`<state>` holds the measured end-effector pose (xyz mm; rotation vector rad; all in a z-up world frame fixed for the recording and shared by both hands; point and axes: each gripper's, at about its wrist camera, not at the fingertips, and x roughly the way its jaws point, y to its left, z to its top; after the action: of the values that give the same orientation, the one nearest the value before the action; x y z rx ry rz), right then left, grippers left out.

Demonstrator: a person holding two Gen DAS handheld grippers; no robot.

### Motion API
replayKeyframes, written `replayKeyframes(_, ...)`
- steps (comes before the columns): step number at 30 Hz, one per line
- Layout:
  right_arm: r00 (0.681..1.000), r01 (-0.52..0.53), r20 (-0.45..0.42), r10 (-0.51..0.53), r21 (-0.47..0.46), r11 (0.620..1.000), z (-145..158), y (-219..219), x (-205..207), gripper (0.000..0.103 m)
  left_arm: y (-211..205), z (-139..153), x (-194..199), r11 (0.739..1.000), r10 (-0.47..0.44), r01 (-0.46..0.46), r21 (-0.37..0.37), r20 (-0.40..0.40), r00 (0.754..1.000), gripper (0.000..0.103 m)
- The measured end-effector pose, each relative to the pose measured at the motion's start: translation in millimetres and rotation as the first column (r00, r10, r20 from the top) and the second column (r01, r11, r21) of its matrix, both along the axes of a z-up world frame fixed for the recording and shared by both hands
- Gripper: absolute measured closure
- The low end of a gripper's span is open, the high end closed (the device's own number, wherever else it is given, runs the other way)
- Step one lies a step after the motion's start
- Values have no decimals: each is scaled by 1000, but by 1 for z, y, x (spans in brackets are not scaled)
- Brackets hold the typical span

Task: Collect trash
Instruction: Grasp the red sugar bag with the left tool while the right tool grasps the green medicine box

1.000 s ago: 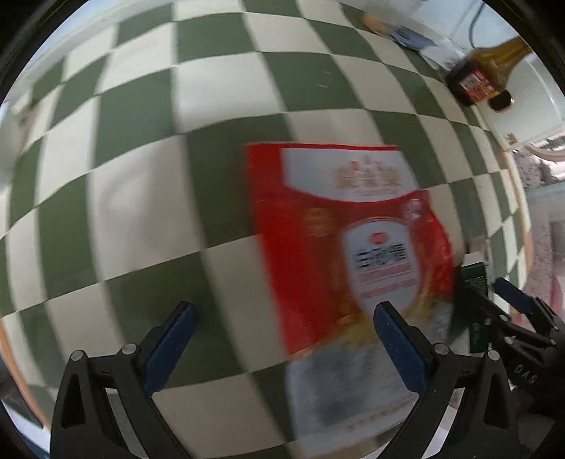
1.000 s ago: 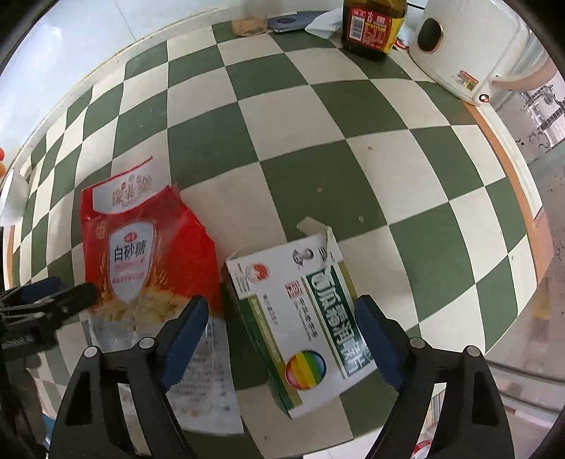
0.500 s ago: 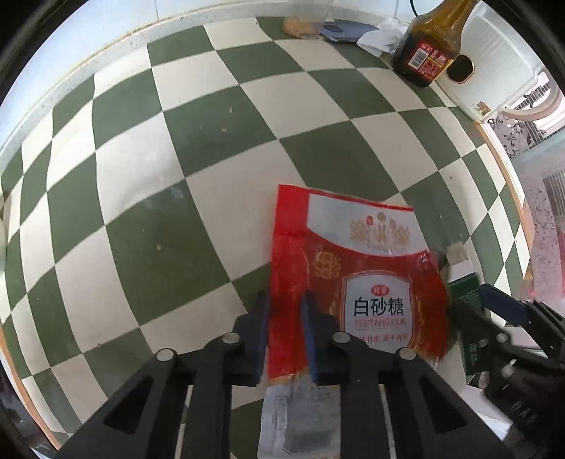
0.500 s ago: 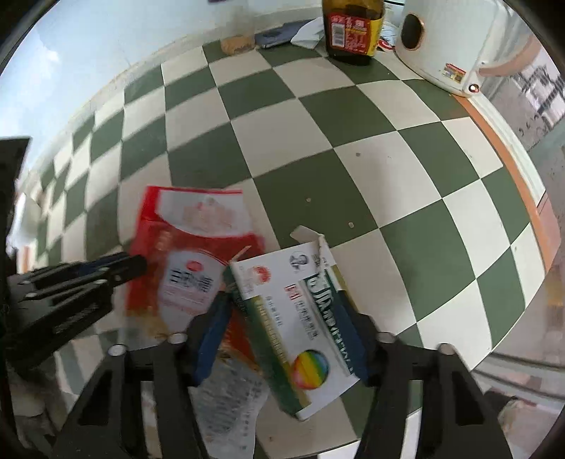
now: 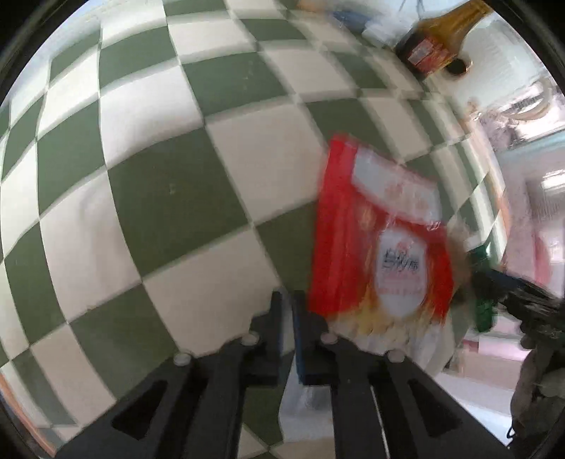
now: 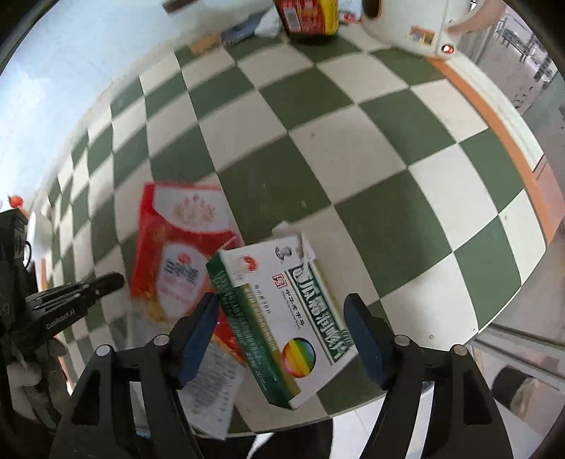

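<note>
Left gripper (image 5: 287, 325): jaws drawn nearly together, pinching the lower left corner of the red plastic sugar bag (image 5: 383, 247); that corner lies between the pads.
Red plastic sugar bag: blurred in the left wrist view, its long axis runs from the gripper up toward 1 o'clock, white top band at the far end; in the right wrist view (image 6: 180, 254) it sits at 10 o'clock of the right gripper, partly under the carton.
Right gripper (image 6: 280, 339): jaws moderately open, closed in on the green-and-white cardboard medicine carton (image 6: 282, 317), blue pads against its two long sides.
Green-and-white cardboard medicine carton: long axis from 5 o'clock near the camera to 11 o'clock far, torn flap end pointing away, rainbow disc at the near end.
Green-and-white checkered tabletop (image 6: 353, 148): lies under both items.
Dark sauce bottle (image 6: 307, 16): at 12 o'clock, far edge of the tabletop.
White appliance (image 6: 413, 24): just beside the bottle, at 1 o'clock.
</note>
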<state>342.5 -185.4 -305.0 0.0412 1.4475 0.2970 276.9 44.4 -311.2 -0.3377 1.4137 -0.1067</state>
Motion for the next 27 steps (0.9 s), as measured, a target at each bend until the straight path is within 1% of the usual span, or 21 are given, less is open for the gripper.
replayKeyframes(1,1000,6,5,-6,-12,1000,-3,-1,-1,28,-2,4,-4,1000,-4,4,-22,11,1000,78)
replayKeyframes(2,1000,16,21,-15,-2,1000,-3,-2,-3,31,-4,4,-3,999,-5,6,-54,14,1000,65)
replayKeyframes(3,999,20,43,-20,14,1000,1,-3,-5,39,-12,2,2,997,-9,10,-77,17,1000,51)
replayKeyframes(4,998,19,55,-20,25,1000,3,-2,-5,44,-17,1,5,995,-19,21,-95,20,1000,46)
replayKeyframes(5,998,13,62,-15,30,999,7,-1,-6,53,-21,1,6,995,-30,32,-98,22,999,37)
replayKeyframes(6,998,3,64,-4,15,1000,10,1,-6,54,-26,1,8,995,-40,42,-94,24,999,31)
replayKeyframes(8,999,-30,43,31,-27,999,11,5,-7,54,-35,2,8,997,-53,55,-62,29,998,27)
replayKeyframes(9,999,-31,33,32,-29,999,10,4,-7,50,-39,1,9,997,-59,60,-47,31,998,26)
replayKeyframes(11,1000,-13,9,13,-29,1000,6,-1,-7,43,-46,1,8,997,-72,72,-6,33,997,25)
replayKeyframes(13,1000,18,1,-18,-3,1000,1,-11,-10,41,-55,0,12,995,-91,90,46,29,995,25)
replayKeyframes(14,1000,31,-2,-31,4,1000,0,-15,-10,37,-62,0,13,991,-105,102,86,23,994,24)
replayKeyframes(15,999,45,0,-45,16,999,0,-18,-12,37,-70,-1,13,984,-124,121,132,17,992,24)
replayKeyframes(17,998,55,2,-55,26,998,1,-21,-14,40,-84,-4,15,964,-163,154,219,23,986,24)
replayKeyframes(19,998,60,3,-60,31,998,1,-21,-17,42,-95,-6,16,948,-179,165,272,26,984,24)
replayKeyframes(20,998,65,6,-66,35,997,2,-21,-18,43,-99,-6,16,942,-186,170,291,29,982,30)
replayKeyframes(21,998,70,9,-70,40,997,2,-21,-18,45,-104,-5,16,932,-206,183,314,41,978,48)
replayKeyframes(22,997,81,12,-82,50,995,4,-24,-20,46,-110,-1,15,925,-234,204,320,58,971,65)
replayKeyframes(23,995,98,13,-99,66,993,7,-28,-22,48,-116,1,15,914,-250,218,343,53,967,85)
replayKeyframes(24,994,108,14,-109,73,991,8,-29,-22,53,-119,2,15,905,-263,228,359,50,964,92)
replayKeyframes(25,992,124,20,-126,82,989,12,-34,-24,55,-121,3,16,902,-271,235,362,52,961,95)
replayKeyframes(27,989,141,28,-144,94,986,19,-40,-25,63,-117,6,17,914,-259,225,338,56,964,98)
